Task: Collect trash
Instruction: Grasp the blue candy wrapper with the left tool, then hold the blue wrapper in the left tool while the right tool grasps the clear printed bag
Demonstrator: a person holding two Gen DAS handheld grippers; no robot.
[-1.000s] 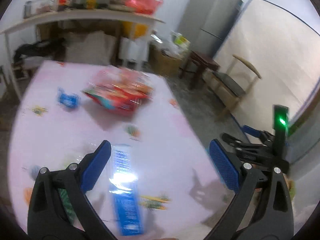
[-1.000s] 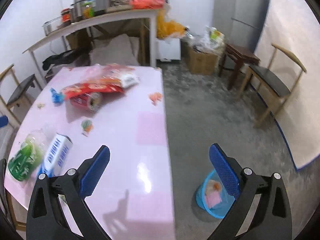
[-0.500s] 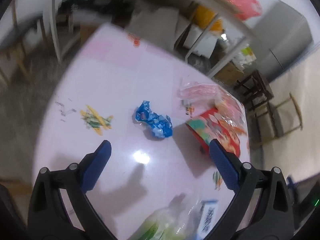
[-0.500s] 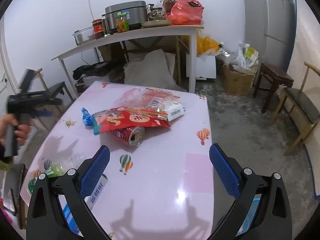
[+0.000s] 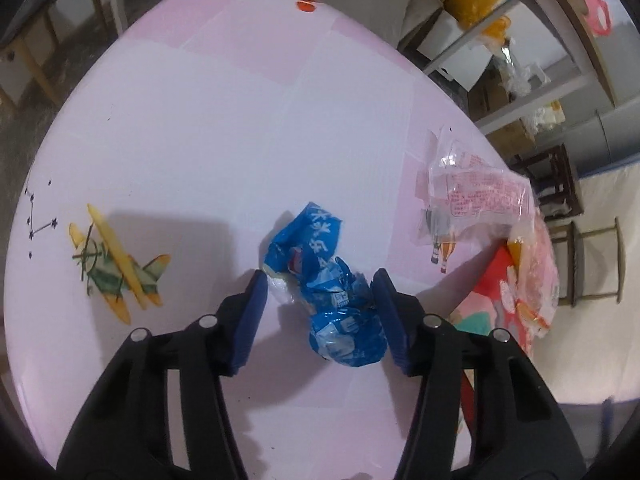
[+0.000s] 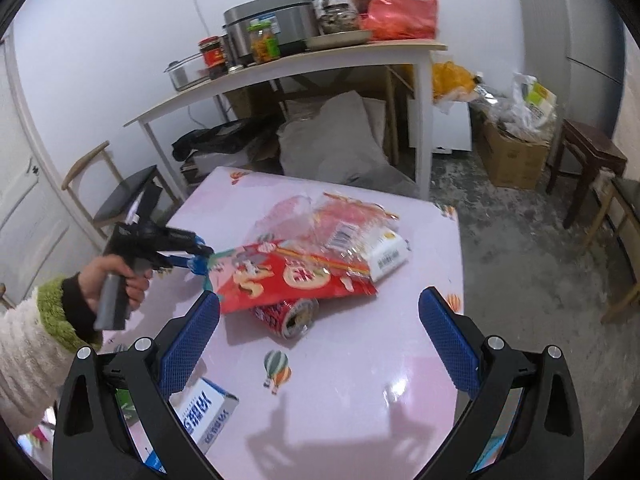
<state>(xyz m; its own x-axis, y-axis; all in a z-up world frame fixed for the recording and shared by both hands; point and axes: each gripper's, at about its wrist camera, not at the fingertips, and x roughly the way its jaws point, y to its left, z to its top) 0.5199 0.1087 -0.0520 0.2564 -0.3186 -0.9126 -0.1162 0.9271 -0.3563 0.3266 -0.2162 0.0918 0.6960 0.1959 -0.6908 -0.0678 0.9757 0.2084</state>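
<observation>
The table (image 6: 360,412) wore a glossy, smooth pink covering that threw back a glare. The crumpled blue wrapper (image 5: 324,292) looked like shiny plastic film, the clear bag (image 5: 472,192) like thin crinkled plastic, and the red snack bag (image 6: 288,276) like glossy foil. The can (image 6: 288,316) was metal, the cooker (image 6: 272,20) brushed steel. The gripper pads (image 6: 448,340) were matt, textured blue; the floor (image 6: 520,280) rough concrete.

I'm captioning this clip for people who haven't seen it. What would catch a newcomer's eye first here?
Probably the crumpled blue wrapper on the pink table, sitting between the left gripper's jaws, which have just been closing. Next, the big red snack bag mid-table, lying over a tipped red can. The right gripper hangs open above.
</observation>
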